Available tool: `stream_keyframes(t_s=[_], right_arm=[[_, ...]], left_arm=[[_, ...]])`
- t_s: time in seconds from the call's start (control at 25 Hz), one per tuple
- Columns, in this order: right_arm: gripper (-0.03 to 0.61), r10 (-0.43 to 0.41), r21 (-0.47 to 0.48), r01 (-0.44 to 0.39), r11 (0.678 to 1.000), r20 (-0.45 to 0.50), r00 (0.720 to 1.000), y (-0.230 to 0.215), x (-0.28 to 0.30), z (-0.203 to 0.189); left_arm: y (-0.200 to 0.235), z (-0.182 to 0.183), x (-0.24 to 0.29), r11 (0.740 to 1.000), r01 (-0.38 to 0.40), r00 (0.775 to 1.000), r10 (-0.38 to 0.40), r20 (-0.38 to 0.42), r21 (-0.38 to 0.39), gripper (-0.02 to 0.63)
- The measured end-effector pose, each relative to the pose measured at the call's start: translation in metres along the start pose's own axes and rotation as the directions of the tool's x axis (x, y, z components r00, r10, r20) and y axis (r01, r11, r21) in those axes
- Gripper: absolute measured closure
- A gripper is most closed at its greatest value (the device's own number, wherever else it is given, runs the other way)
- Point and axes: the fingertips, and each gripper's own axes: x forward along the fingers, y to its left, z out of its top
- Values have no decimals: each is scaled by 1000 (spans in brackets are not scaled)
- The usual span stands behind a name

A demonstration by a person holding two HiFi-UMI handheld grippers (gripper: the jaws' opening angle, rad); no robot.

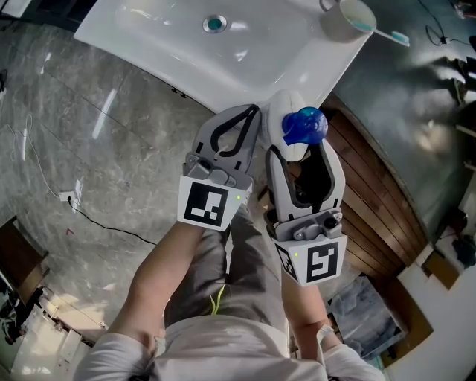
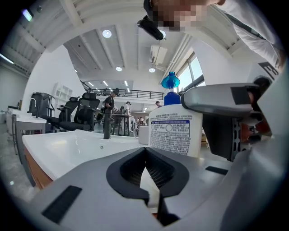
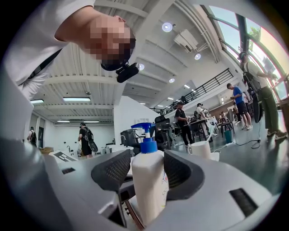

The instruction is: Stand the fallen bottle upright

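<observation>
A grey marbled floor (image 1: 89, 134) fills the left of the head view; a white cable with a plug block (image 1: 71, 197) trails across it. A white sink (image 1: 171, 45) spans the top, its round drain (image 1: 215, 24) near the upper edge; a dark wooden slatted surface (image 1: 379, 201) runs down the right side below the sink's corner. The person's grey trousers (image 1: 245, 283) and both forearms take up the bottom.

The right gripper (image 1: 305, 167) has its jaws pinching the white pump bottle (image 1: 286, 111), one pad on each side of the body. The bottle is upright at the sink's near corner, with its blue pump head (image 3: 144, 131) on top; its base is hidden behind the gripper bodies in every view, so I cannot tell if it rests on anything. The left gripper (image 1: 251, 113) sits just beside the bottle on its left; its jaws are pressed together with nothing between them.

A pale mug (image 1: 348, 18) stands on the sink's far right corner, well apart from the bottle; a toothbrush (image 1: 394, 36) with a teal end sticks out of it. A dark faucet (image 2: 107, 126) shows in the left gripper view; the office chairs and people behind it are too small to make out.
</observation>
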Motion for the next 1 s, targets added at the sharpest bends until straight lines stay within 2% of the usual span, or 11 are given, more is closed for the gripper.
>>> stream_keyframes(t_s=[0.28, 0.4, 0.6, 1.0], right_arm=[[341, 8, -29, -8, 1000, -26, 1000, 6, -1, -9], [341, -5, -26, 5, 1000, -24, 1000, 3, -2, -12], [339, -15, -17, 15, 1000, -27, 1000, 3, -7, -13], [339, -24, -18, 23, 1000, -35, 999, 3, -20, -13]], left_arm=[[2, -2, 1, 999, 18, 1000, -18, 1, 43, 598], [4, -3, 0, 1000, 4, 1000, -4, 7, 27, 598], [17, -2, -6, 997, -53, 998, 54, 23, -50, 598], [14, 6, -17, 998, -53, 998, 53, 29, -15, 598]])
